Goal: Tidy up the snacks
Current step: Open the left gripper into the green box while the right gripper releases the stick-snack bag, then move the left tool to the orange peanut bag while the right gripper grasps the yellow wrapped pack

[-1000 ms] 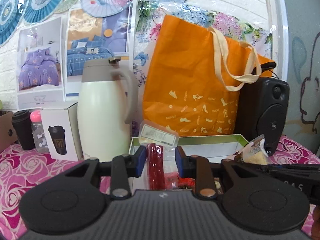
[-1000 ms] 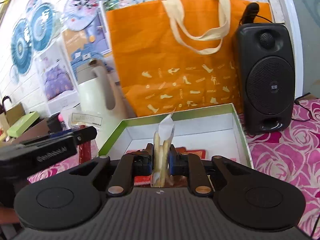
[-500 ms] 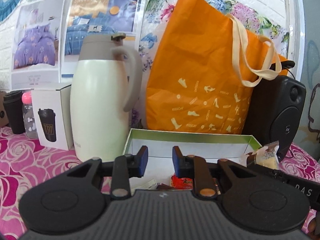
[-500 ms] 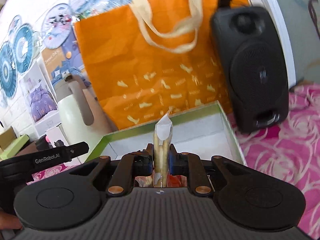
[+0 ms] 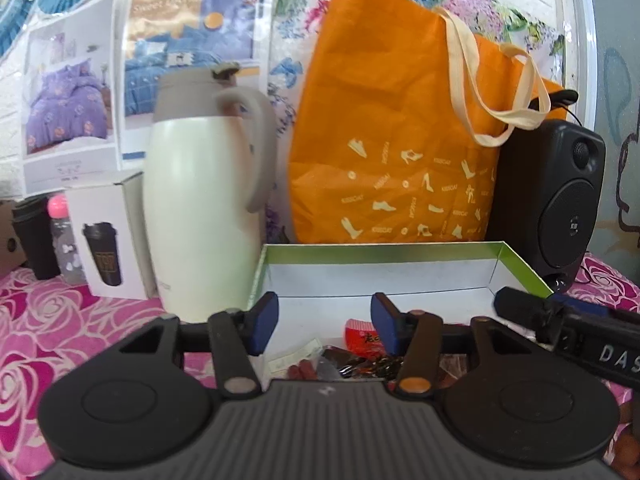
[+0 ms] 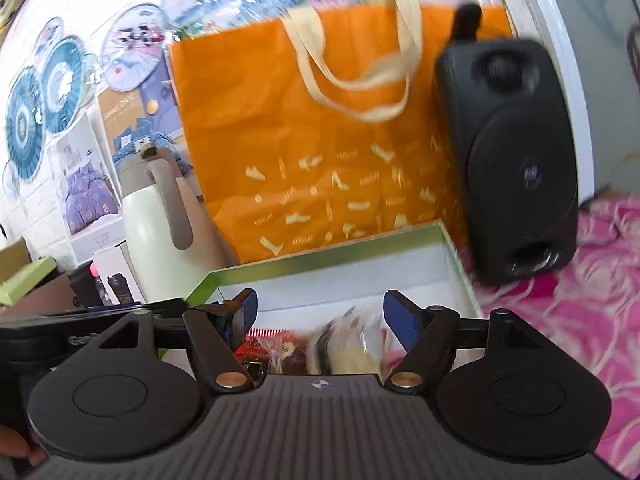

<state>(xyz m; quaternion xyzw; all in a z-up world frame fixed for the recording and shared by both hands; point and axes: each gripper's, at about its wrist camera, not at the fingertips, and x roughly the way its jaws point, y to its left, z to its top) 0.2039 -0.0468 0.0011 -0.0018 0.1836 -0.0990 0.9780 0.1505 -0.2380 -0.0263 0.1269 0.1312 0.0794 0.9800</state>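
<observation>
Looking along the left gripper's fingers:
Left gripper (image 5: 324, 322): blue ribbed pads on black arms; the jaws have just been opening, stand moderately apart, nothing between them.
Snacks (image 5: 362, 350): crinkly red and dark wrappers heaped just below and beyond the fingertips, inside the box, touching neither pad.
Box (image 5: 520, 264): shallow rectangular cardboard tray, green rim, white inside, straight ahead of the fingers.
Jug (image 5: 200, 216): smooth cream body, grey-beige lid and handle, beyond the left finger.
Tote bag (image 5: 392, 140): orange fabric with pale shoe prints and cream straps, behind the box.
Speaker (image 5: 560, 200): matt black, beyond the right finger.
Tablecloth (image 5: 60, 320): pink rose print.

Looking along the right gripper's fingers:
Right gripper (image 6: 320, 316): the jaws have just been opening and stand wide, gripping nothing.
Clear packet (image 6: 352, 344): blurred, pale yellow sticks in shiny film, lying in the box below the gap, nearer the right finger; whether it touches a pad cannot be told.
Red wrappers (image 6: 260, 344): beside the left finger's base.
</observation>
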